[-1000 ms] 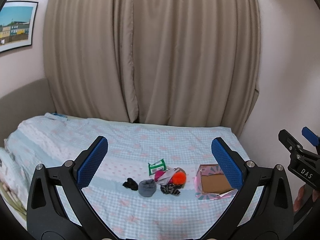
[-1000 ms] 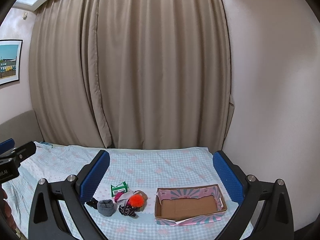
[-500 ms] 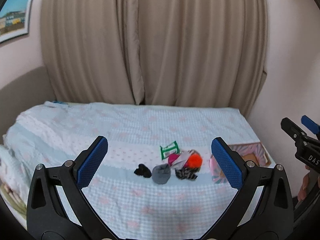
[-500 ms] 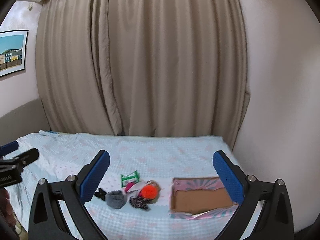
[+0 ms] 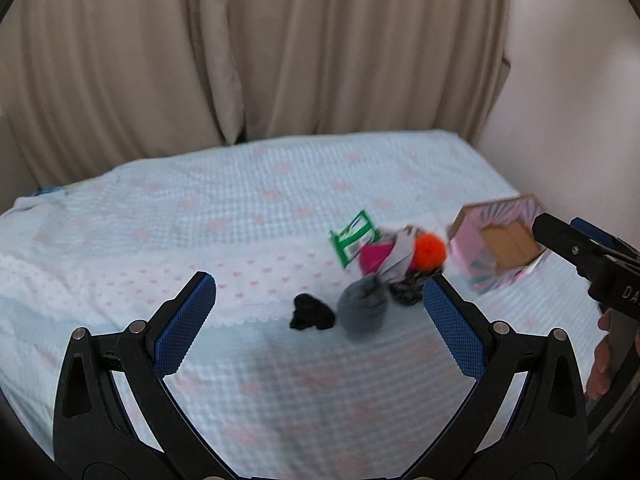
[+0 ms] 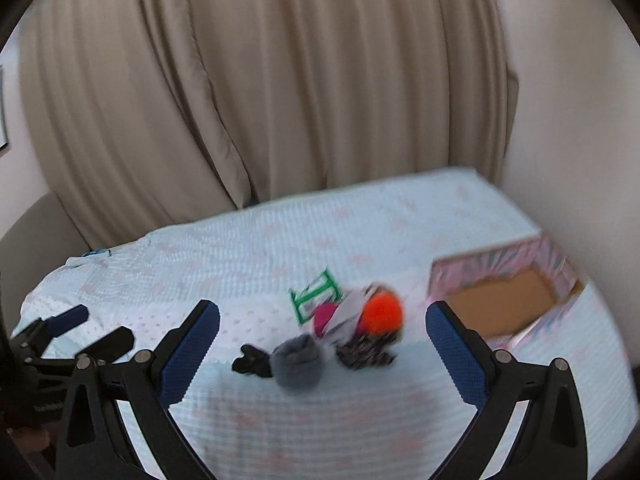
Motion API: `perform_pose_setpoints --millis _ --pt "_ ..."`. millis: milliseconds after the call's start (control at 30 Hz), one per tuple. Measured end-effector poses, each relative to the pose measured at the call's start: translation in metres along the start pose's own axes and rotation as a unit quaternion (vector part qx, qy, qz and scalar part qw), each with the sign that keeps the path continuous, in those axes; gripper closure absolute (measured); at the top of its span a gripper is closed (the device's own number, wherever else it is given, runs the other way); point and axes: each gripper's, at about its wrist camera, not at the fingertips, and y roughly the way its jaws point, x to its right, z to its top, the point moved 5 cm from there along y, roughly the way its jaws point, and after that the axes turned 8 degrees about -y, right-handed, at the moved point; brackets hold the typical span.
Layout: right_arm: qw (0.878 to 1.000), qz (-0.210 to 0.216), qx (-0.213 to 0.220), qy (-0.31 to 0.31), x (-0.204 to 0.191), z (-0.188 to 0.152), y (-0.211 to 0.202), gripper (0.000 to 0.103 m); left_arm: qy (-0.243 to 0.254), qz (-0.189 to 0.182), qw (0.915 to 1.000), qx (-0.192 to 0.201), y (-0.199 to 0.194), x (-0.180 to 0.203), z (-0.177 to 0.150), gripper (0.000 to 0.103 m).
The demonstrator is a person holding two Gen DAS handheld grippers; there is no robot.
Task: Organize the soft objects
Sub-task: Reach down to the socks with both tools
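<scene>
Soft items clustered mid-bed: grey rolled sock (image 6: 298, 360), black sock (image 6: 252, 362) touching its left, orange pompom (image 6: 383, 313), pink cloth (image 6: 324, 316), patterned dark fabric (image 6: 366, 352), green-white packet (image 6: 314, 294) behind. Pink cardboard box (image 6: 504, 304) seen right of cluster, open, brown floor bare. Left gripper (image 5: 320, 320) held wide, nothing gripped. Right gripper (image 6: 322, 350) likewise spread, nothing gripped. Both hover above checked bedspread (image 6: 240, 248); beige curtain (image 6: 280, 80) behind. Frames blurred.

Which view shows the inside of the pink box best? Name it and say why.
The right wrist view. There the pink box shows its whole brown floor with nothing in it. In the left wrist view the same box sits near the frame's edge, tilted by the lens, and the right gripper covers its right corner.
</scene>
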Motion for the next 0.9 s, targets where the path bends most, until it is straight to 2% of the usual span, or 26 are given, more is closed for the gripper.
perform_pose_setpoints --millis 233,433,667,700,800,833,867,900 --pt "0.997 0.001 -0.058 0.045 -0.025 -0.042 0.088 0.0 0.038 -0.031 0.9975 -0.051 0.103 -0.025 -0.031 0.0" --pt "0.992 0.012 -0.1 0.078 -0.027 -0.084 0.166 0.0 0.076 -0.043 0.9924 -0.087 0.188 -0.029 -0.069 0.001" --pt "0.982 0.041 -0.148 0.112 -0.031 -0.117 0.236 0.0 0.096 -0.047 0.988 -0.112 0.245 -0.031 -0.102 0.002" --pt "0.981 0.047 -0.153 0.114 -0.032 -0.119 0.242 0.0 0.099 -0.049 0.9872 -0.115 0.248 -0.03 -0.105 0.004" --pt "0.977 0.065 -0.165 0.121 -0.035 -0.128 0.263 0.001 0.108 -0.058 0.9839 -0.13 0.265 -0.025 -0.116 0.017" --pt "0.975 0.067 -0.172 0.124 -0.035 -0.131 0.269 0.003 0.112 -0.061 0.9826 -0.135 0.269 -0.023 -0.119 0.026" --pt "0.974 0.068 -0.174 0.125 -0.036 -0.132 0.272 0.01 0.119 -0.063 0.9809 -0.141 0.273 -0.02 -0.123 0.035" --pt "0.974 0.07 -0.177 0.126 -0.036 -0.134 0.276 0.018 0.125 -0.064 0.9791 -0.147 0.276 -0.017 -0.127 0.038"
